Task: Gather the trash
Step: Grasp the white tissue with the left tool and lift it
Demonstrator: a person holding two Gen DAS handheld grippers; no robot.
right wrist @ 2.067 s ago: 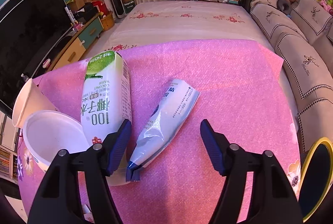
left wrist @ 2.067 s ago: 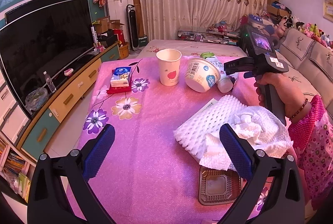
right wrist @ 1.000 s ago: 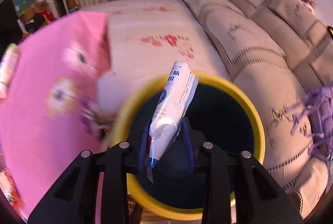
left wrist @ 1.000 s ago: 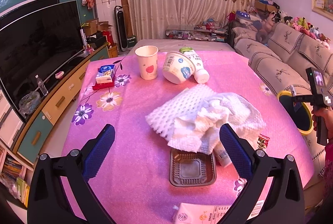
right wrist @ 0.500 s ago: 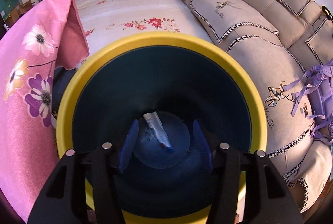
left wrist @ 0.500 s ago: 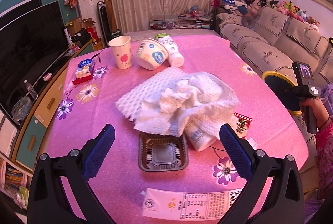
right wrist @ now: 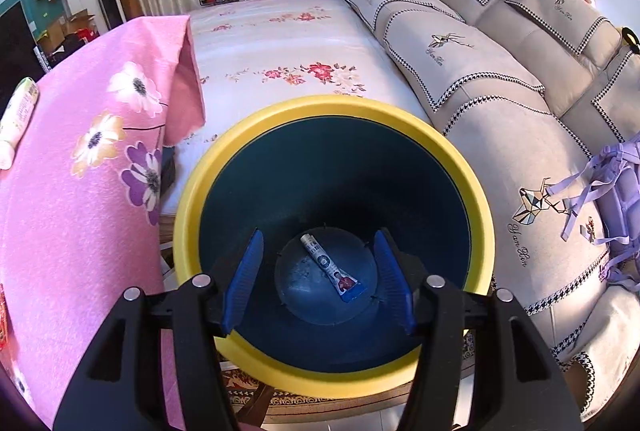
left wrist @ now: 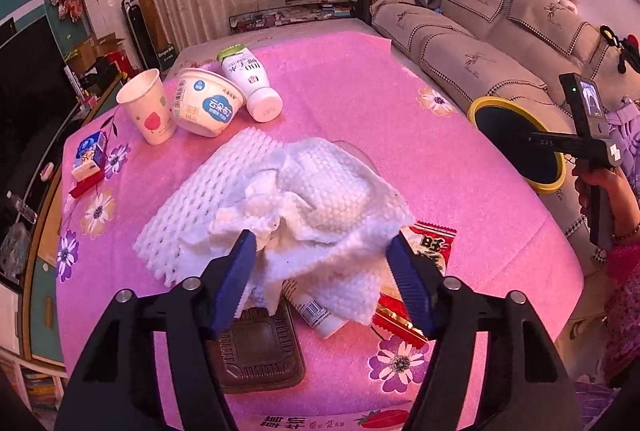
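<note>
A crumpled white tissue (left wrist: 304, 207) lies on a white foam net (left wrist: 200, 191) in the middle of the pink floral tablecloth (left wrist: 360, 103). My left gripper (left wrist: 320, 275) hovers over the near edge of this pile. Its jaws are closing, with the tissue between the blue pads and no firm grip visible. My right gripper (right wrist: 318, 279) hangs over the yellow-rimmed blue bin (right wrist: 332, 107), jaws opening and empty. A small white tube (right wrist: 330, 267) lies on the bin's bottom. From the left wrist view, the bin (left wrist: 516, 147) stands beside the table at the right.
A paper cup (left wrist: 148, 107), a tipped yoghurt tub (left wrist: 208, 107) and a lying bottle (left wrist: 248, 79) sit at the table's far side. A brown plastic tray (left wrist: 256, 347), a red snack wrapper (left wrist: 428, 247) and a small carton (left wrist: 88, 155) lie around the pile. A sofa (right wrist: 500, 71) runs behind the bin.
The right gripper let go of the tube, which dropped to the bin's bottom. The left gripper came closer to the tissue pile and its jaws narrowed around it.
</note>
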